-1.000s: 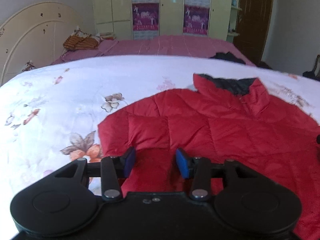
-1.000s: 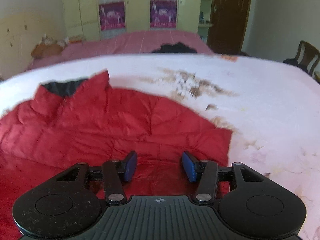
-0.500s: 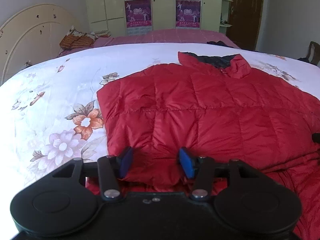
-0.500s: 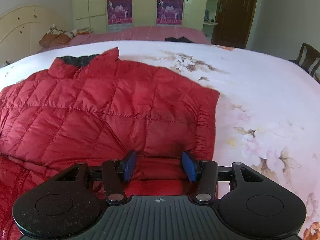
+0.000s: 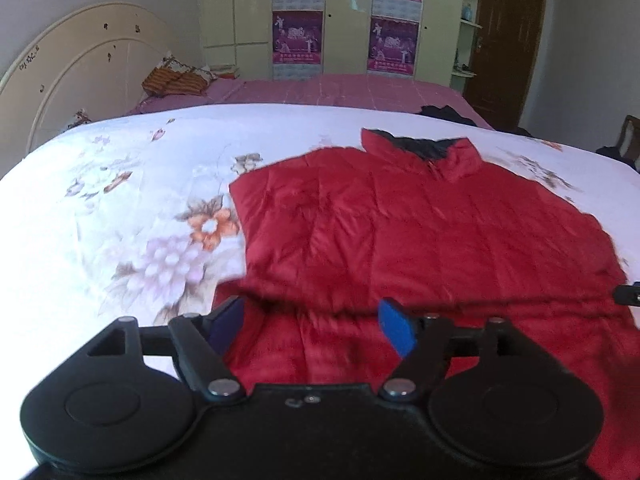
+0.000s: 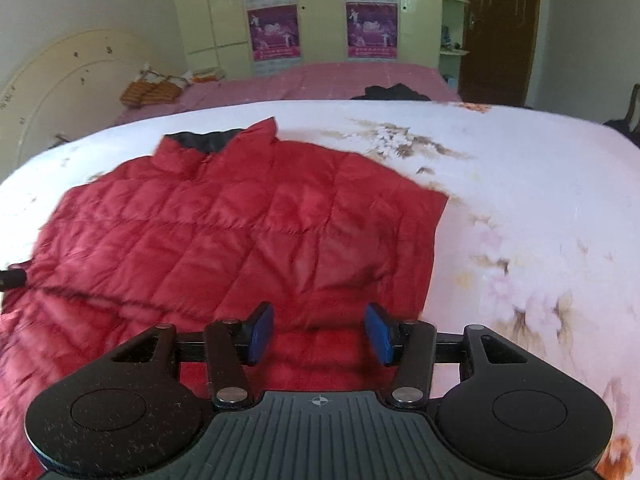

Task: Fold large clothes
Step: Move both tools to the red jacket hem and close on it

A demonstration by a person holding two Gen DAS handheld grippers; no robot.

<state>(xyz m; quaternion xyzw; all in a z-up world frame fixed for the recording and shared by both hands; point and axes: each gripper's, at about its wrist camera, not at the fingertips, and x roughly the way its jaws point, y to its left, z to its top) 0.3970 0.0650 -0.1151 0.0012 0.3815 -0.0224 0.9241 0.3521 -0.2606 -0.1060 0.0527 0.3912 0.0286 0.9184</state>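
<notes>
A red quilted jacket (image 5: 420,240) lies spread on the floral bedcover (image 5: 140,200), its dark-lined collar (image 5: 420,148) at the far end. A fold line crosses it close to my grippers. My left gripper (image 5: 312,324) hovers over the jacket's near left part; its jaws are opening and the blue pads (image 5: 396,332) press on nothing. In the right wrist view the same jacket (image 6: 240,232) fills the left and middle. My right gripper (image 6: 319,332) stands open above the jacket's near right corner, with only cloth lying below between its pads (image 6: 260,332).
White floral bedcover (image 6: 540,220) stretches to the right of the jacket. Beyond it lie a pink bed (image 5: 340,88), a cream headboard (image 5: 72,80), wardrobes with posters (image 5: 298,36), a dark door (image 5: 508,40) and a dark garment (image 6: 392,92).
Both grippers have drawn back from the jacket, so more of it and the bedcover shows. The left jaws have spread wider. The right jaws keep the same gap.
</notes>
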